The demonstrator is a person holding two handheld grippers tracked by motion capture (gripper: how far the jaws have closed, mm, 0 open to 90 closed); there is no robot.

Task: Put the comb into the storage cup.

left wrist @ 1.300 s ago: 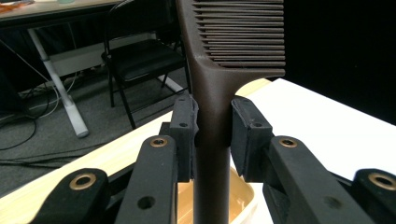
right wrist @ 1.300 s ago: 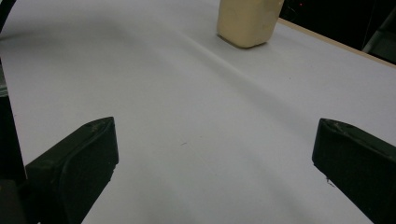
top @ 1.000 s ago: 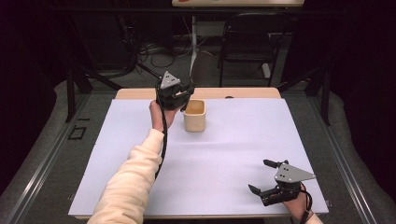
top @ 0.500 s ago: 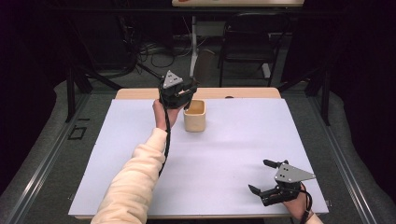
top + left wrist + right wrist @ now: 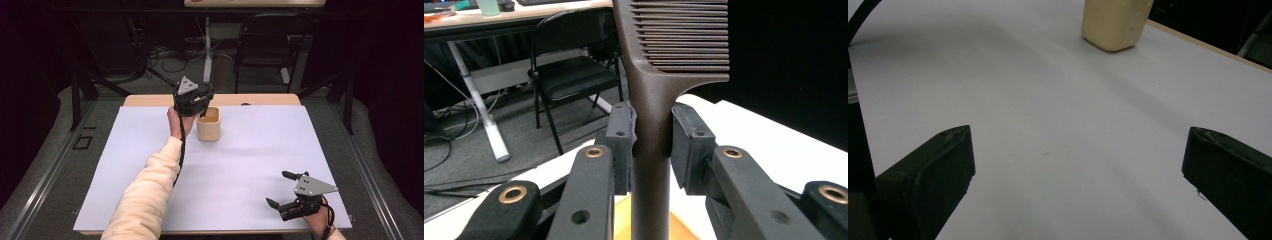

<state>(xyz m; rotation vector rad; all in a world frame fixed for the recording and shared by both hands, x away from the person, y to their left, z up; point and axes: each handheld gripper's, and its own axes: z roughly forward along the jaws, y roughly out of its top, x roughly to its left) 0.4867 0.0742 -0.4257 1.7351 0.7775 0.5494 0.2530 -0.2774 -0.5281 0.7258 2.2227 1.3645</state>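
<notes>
At the near edge of the white table cover, well short of the cream cup and off to its right in the high view, the right gripper rests low in a person's hand with its jaws spread wide, nothing between them; its own camera shows bare white surface between the two black jaws and the cup standing farther on. Beyond it, a cream-sleeved forearm reaches up the table to the left gripper, held just above and against the left rim of the cup, its grey three-cornered plate on top. In the left gripper view the jaws are clamped on the handle of a dark brown comb, which stands upright between the pads, teeth uppermost, its handle running down toward the yellowish mouth of the cup below. Behind the cup, past the far edge of the table, a black folding chair stands on the grey floor.
</notes>
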